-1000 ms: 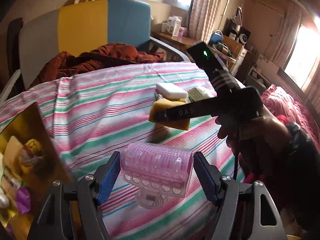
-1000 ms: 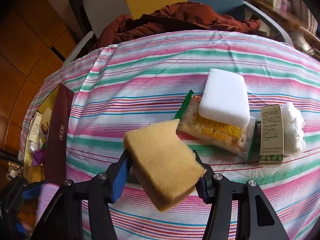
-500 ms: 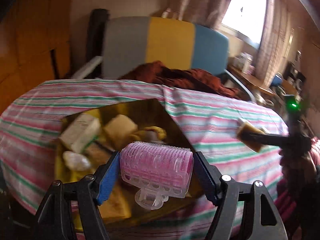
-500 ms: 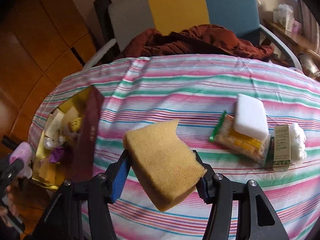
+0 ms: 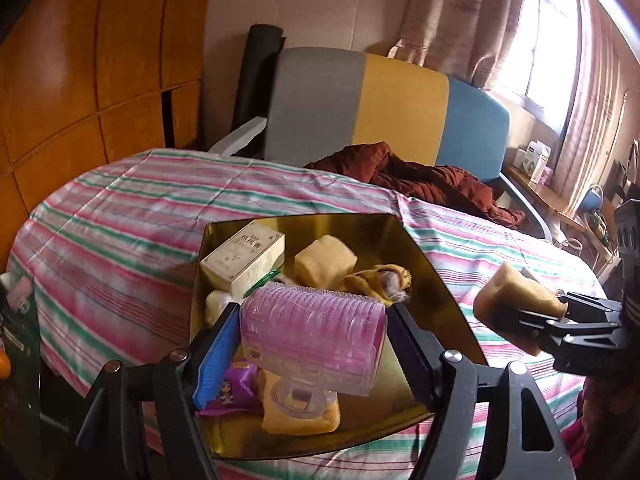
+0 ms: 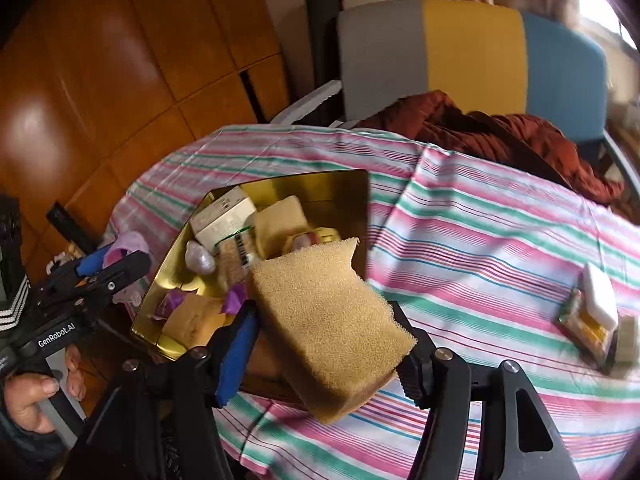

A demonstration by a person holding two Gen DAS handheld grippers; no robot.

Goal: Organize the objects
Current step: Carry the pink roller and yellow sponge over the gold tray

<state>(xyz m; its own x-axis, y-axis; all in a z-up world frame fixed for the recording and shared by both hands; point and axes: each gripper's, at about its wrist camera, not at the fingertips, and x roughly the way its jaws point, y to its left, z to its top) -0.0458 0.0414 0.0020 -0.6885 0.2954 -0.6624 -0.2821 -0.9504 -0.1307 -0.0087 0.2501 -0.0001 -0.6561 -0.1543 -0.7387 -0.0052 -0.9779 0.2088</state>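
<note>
Over the gold tray [image 5: 424, 268] at the tabletop's left edge, both hand-held grippers carry loads.
The left hand-held gripper [image 5: 312, 344] clamps a pink hair roller [image 5: 312, 336]; the right hand-held gripper [image 6: 324, 332] grips a tan sponge [image 6: 324, 320] (tilted), above the striped tablecloth [image 6: 480, 240] by the tray's near edge.

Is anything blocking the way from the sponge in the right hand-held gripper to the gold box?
Nothing visible does. The sponge hangs at the open gold box, which has no lid on. The box already holds several items, and the left hand-held gripper with the pink roller hovers at its other side.
</note>
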